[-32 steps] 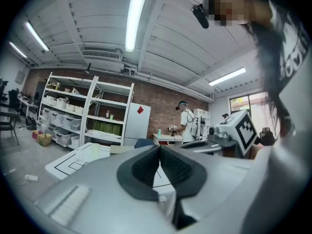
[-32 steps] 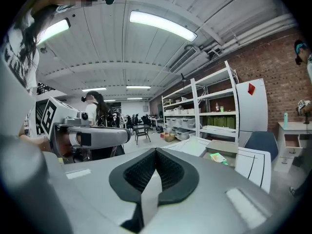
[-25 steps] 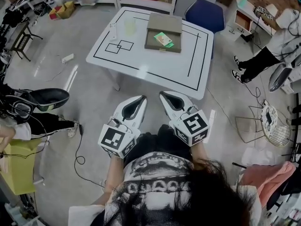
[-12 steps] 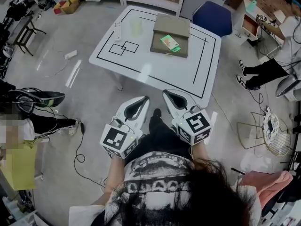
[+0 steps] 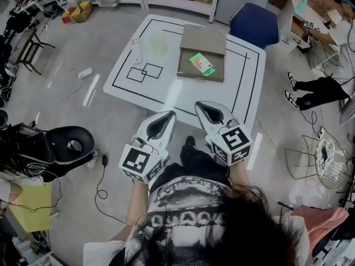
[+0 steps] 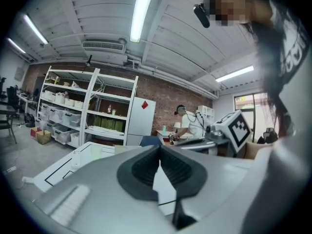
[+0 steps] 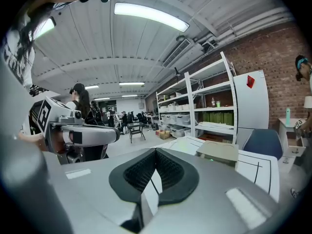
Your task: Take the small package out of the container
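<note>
Small package point(image 5: 201, 64) at container point(image 5: 203, 46): print too small to read. Person point(image 5: 324, 88) cut off by right edge (legs only). Blue chair point(image 5: 255, 22) partly hidden behind table point(image 5: 166, 93).

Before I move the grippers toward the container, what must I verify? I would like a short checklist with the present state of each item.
1. Small package in sight: ok, it lies uncovered in the container.
2. Left gripper empty: ok, jaws together on nothing.
3. Right gripper empty: ok, jaws together on nothing.
4. Jaws open for a grasp: not ok, both are shut.
5. Grippers at the container: not ok, both are at the near edge of the table.
6. Way clear: ok, the cup stands apart, left of the container.
</note>
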`<control>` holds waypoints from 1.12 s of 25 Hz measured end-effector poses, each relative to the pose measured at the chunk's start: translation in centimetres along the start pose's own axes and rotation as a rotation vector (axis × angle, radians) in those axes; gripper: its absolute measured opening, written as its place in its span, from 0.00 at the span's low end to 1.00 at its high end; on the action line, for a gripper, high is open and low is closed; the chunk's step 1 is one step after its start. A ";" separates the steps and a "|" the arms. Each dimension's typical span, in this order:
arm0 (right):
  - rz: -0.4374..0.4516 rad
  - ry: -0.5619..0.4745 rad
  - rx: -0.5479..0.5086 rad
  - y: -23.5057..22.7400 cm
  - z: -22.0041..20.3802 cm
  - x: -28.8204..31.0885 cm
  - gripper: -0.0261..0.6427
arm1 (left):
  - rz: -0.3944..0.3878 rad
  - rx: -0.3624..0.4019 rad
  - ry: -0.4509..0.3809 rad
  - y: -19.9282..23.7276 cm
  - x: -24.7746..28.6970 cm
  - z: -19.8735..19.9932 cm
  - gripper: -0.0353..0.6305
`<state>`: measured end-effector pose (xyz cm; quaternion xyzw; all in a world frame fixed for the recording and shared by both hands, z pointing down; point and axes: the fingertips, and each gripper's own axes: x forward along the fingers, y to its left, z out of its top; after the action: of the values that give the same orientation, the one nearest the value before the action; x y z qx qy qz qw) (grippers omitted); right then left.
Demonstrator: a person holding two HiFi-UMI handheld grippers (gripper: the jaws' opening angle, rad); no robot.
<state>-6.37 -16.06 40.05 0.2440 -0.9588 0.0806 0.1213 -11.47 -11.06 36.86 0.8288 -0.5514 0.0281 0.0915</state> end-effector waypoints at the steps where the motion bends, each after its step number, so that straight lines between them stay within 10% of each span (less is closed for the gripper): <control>1: -0.001 0.000 0.004 -0.7 0.2 0.6 0.04 | 0.002 0.000 0.003 0.5 0.7 0.1 0.05; 28: -0.012 0.079 0.066 -11.2 -1.7 7.6 0.04 | -0.063 0.025 0.064 4.0 10.9 0.7 0.05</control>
<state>-7.02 -28.82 44.77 0.2501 -0.9486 0.1211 0.1516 -10.92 -22.61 38.25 0.8455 -0.5213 0.0585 0.0996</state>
